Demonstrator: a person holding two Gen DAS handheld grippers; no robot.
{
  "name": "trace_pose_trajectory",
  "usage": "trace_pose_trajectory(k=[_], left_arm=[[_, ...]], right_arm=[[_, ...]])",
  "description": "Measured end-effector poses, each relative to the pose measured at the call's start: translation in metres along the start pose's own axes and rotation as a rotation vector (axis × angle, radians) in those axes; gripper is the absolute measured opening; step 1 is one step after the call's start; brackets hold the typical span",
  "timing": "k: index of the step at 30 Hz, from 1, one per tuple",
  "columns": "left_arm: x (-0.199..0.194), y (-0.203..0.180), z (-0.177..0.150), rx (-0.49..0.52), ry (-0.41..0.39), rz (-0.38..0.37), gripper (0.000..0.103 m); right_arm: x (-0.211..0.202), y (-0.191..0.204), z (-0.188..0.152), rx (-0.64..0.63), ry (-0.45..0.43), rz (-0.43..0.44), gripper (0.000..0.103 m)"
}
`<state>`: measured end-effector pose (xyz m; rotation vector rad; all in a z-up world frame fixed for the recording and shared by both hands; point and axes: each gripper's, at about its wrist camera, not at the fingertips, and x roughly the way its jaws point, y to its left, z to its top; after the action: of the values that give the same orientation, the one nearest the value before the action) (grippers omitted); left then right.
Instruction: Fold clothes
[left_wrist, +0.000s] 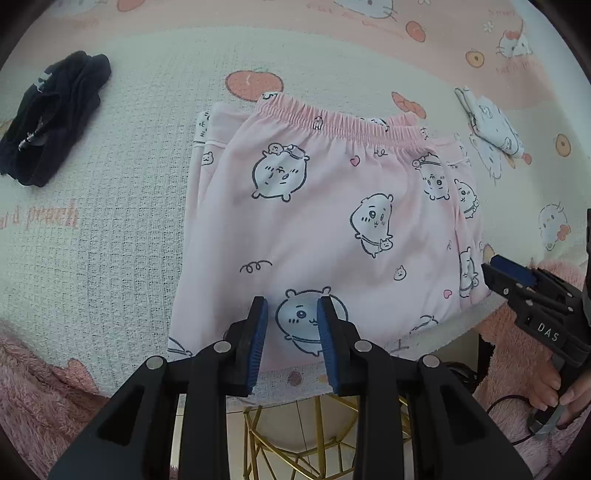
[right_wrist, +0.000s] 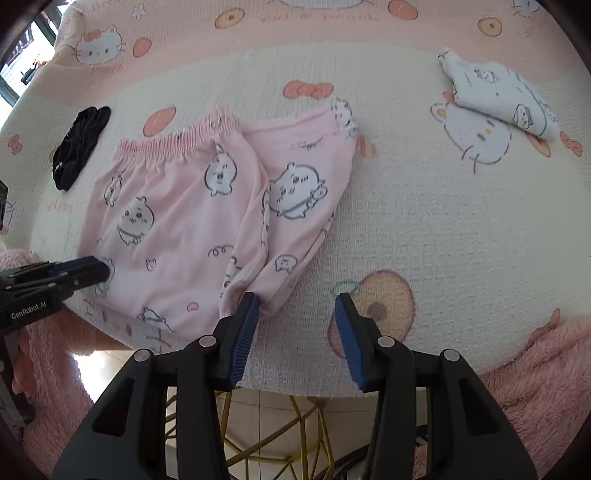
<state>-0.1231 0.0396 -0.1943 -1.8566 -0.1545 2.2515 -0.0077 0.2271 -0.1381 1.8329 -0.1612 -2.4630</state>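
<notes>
Both black grippers with blue pads, left gripper (left_wrist: 292, 314) and right gripper (right_wrist: 297, 314), hover with released jaws at the near edge of the pink printed cotton pants (left_wrist: 325, 221), half folded on the bedspread (left_wrist: 110, 221), further folds remaining.

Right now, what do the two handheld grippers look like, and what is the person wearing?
Both are black plastic with blue ribbed pads and silver rivets. The left gripper reads "GenRobot.AI"; the right gripper reads "DAS" and trails a thin black cable. The person wears fluffy pink fleece sleeves.
</notes>
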Motion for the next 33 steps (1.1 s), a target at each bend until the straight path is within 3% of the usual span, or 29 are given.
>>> trace_pose_trajectory(k=[3,5,8,11,14,16,18,21,26,28,30,33], left_arm=[[0.005,-0.005,-0.001,0.010,0.014,0.005,0.031],[0.008,-0.009,0.001,0.013,0.019,0.004,0.033],[0.006,-0.007,0.003,0.006,0.025,0.019,0.034],[0.001,-0.003,0.005,-0.008,0.034,0.045,0.034],[-0.013,0.013,0.006,-0.087,0.001,0.048,0.034],[-0.018,0.021,0.009,-0.101,-0.024,0.077,0.035],[-0.011,0.029,0.009,-0.114,-0.010,0.077,0.035],[0.002,0.034,0.006,-0.129,0.023,0.056,0.035],[-0.003,0.035,0.012,-0.118,0.005,0.135,0.035],[-0.006,0.043,0.015,-0.119,0.031,0.259,0.035],[-0.013,0.045,0.017,-0.093,0.017,0.301,0.035],[-0.027,0.048,0.015,-0.074,-0.010,0.218,0.035]], right_arm=[[0.000,0.000,0.005,0.017,-0.017,-0.011,0.045],[0.006,0.001,0.004,0.002,0.055,-0.008,0.045],[0.021,-0.001,0.009,-0.065,0.100,-0.052,0.044],[0.021,-0.012,0.002,-0.051,0.148,-0.123,0.044],[0.017,-0.026,-0.001,0.005,0.178,-0.198,0.045],[0.003,-0.035,0.003,0.060,0.105,-0.164,0.045],[-0.009,-0.040,0.010,0.106,0.026,-0.040,0.045],[0.002,-0.026,0.022,0.046,0.019,-0.024,0.045],[0.026,0.000,0.014,-0.092,0.094,-0.177,0.047],[0.026,-0.013,0.010,-0.049,0.119,-0.309,0.047],[0.014,-0.024,0.013,0.018,0.059,-0.285,0.047],[-0.010,-0.015,0.016,0.005,-0.072,-0.248,0.048]])
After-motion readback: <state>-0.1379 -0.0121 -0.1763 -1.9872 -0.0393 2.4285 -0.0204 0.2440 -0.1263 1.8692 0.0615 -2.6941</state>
